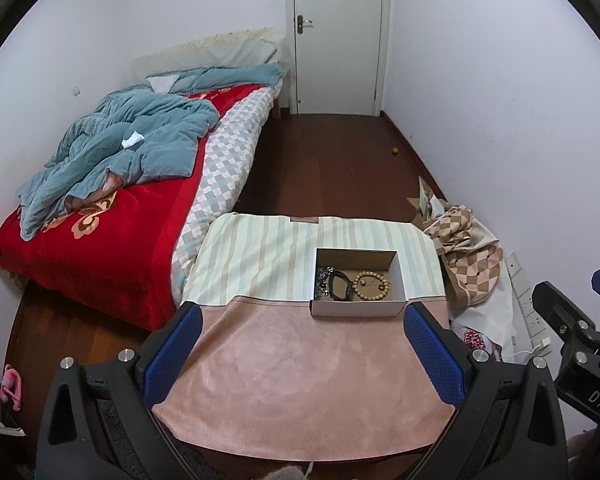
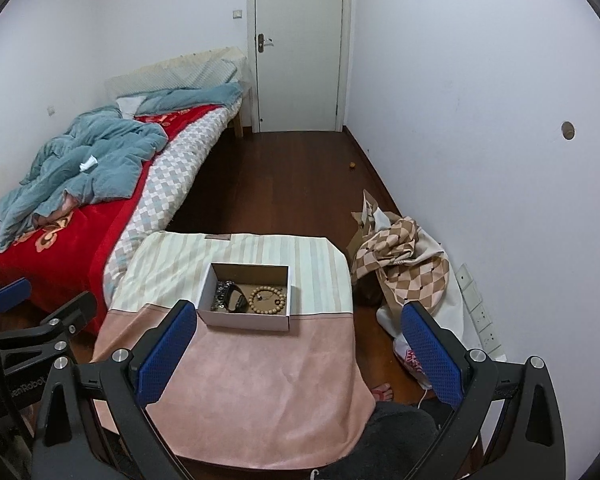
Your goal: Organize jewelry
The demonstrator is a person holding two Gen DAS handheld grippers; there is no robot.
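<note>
An open cardboard box (image 1: 398, 276) (image 2: 285, 280) sits on a small table where the striped cloth meets the pink cloth (image 1: 300, 364) (image 2: 251, 376). Inside lie a wooden bead bracelet (image 1: 372, 286) (image 2: 267, 300), a black band (image 1: 340, 286) (image 2: 235, 298) and a dark metal chain piece (image 1: 323, 278) (image 2: 221, 294). My left gripper (image 1: 304, 320) hovers open over the pink cloth, just in front of the box. My right gripper (image 2: 300, 320) is open too, high above the table's right edge, with the box to its left. Nothing is between either pair of blue pads.
A bed (image 1: 111, 216) (image 2: 71, 232) with a red blanket and a rumpled blue quilt stands to the left of the table. Checked fabric (image 1: 468, 256) (image 2: 404, 264) is heaped on the floor at right beside wall sockets. A white door (image 1: 338, 36) closes the far end. A bare foot (image 2: 382, 392) shows below.
</note>
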